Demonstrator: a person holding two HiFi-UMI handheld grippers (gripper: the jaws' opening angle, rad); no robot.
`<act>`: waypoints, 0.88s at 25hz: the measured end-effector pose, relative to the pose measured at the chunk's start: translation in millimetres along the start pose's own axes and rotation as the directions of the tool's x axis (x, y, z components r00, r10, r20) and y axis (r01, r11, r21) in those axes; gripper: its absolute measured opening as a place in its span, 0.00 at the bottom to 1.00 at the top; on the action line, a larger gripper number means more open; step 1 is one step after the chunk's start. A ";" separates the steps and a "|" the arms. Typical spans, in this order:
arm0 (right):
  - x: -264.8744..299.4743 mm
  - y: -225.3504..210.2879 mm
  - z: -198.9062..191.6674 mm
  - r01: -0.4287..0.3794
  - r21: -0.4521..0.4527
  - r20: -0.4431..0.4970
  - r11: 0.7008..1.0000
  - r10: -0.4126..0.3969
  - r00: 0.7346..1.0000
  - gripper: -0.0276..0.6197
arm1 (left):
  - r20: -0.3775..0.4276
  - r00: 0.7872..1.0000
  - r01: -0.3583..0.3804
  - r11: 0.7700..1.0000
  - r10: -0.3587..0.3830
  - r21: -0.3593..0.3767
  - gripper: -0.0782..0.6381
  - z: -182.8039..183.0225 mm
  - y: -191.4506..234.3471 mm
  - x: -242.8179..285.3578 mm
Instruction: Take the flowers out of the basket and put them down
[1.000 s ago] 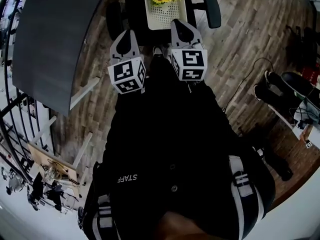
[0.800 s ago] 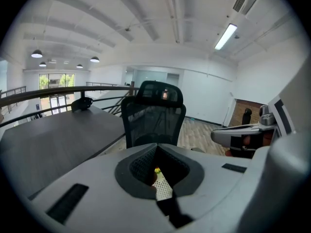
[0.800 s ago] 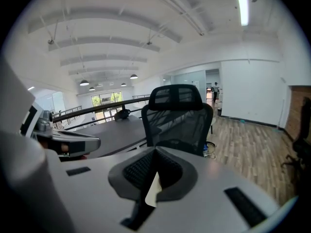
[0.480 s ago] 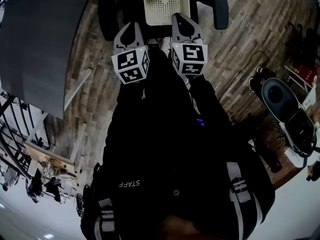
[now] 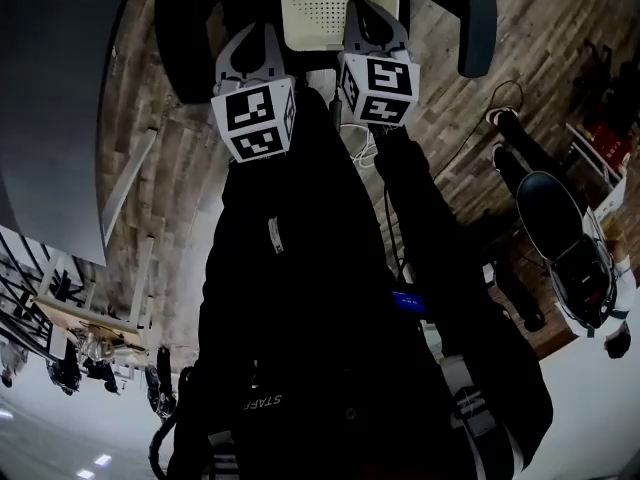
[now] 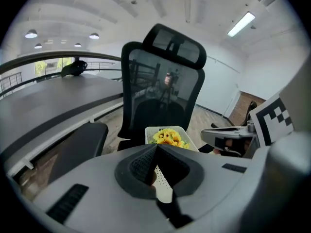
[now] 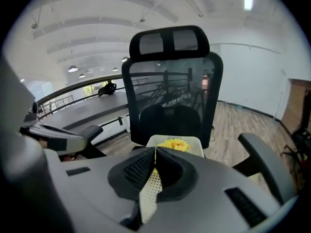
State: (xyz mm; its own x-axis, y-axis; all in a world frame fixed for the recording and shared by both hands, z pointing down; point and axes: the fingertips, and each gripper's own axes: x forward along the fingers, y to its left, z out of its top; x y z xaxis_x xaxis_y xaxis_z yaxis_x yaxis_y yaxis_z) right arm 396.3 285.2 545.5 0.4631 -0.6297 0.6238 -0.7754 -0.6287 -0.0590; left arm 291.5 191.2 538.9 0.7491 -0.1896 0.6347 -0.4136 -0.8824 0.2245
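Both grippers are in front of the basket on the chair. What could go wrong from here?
1. The left gripper and right gripper both have their jaws together. Unless they open, they may shove the flowers rather than grasp them.
2. The basket sits on the seat of an office chair, so a push may slide it or turn the chair.

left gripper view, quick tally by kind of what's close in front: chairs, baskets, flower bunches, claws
chair: 1
basket: 1
bunch of flowers: 1
claws: 2, the left claw and the right claw
total: 5
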 end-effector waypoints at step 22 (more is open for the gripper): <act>145.1 -49.5 -118.9 0.041 0.042 -0.183 0.998 -0.033 0.983 0.18 | -0.075 0.997 0.019 0.999 -0.021 -0.027 0.11 -58.3 7.0 152.5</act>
State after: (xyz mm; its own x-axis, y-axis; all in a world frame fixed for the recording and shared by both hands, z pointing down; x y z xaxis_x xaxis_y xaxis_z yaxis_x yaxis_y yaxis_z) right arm 450.8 279.2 731.5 0.4020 -0.5147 0.7573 -0.7372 -0.6724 -0.0657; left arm 372.8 181.2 680.3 0.7169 -0.1379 0.6834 -0.4129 -0.8738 0.2568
